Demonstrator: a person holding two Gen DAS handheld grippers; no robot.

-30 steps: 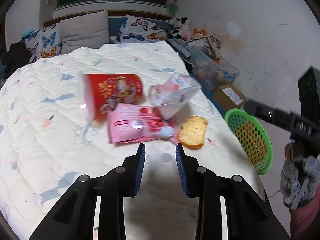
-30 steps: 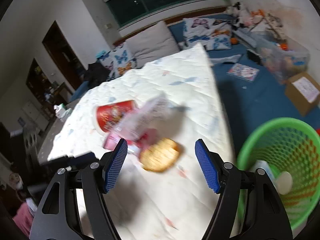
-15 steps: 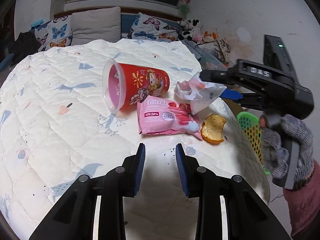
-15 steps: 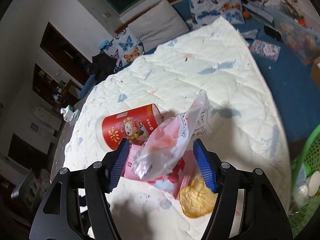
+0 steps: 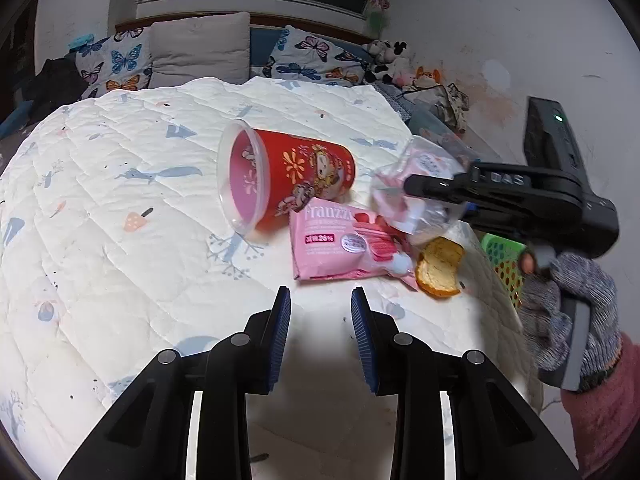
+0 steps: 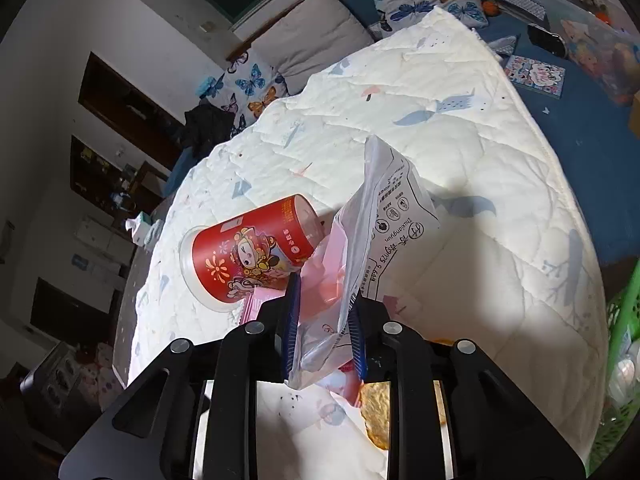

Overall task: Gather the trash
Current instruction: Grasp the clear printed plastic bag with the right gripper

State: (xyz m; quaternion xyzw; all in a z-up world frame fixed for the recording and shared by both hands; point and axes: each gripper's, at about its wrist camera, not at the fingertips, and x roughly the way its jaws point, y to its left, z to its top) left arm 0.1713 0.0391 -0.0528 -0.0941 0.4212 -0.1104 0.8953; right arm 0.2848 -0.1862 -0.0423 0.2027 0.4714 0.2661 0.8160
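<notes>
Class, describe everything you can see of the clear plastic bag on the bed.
The bag is crinkly, see-through plastic, tinted pink in places, with a white panel of black print and small icons. It stands up crumpled from the bed, beside the tipped red cup and over the pink packet. Its lower part sits between the right tongs, whose jaws are closing on it; both blue pads touch the plastic.

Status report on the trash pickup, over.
Right gripper closing on the clear plastic bag. Left gripper part open, holds nothing. Red cup, pink wrapper, bread slice on the bed; nothing blocking.
</notes>
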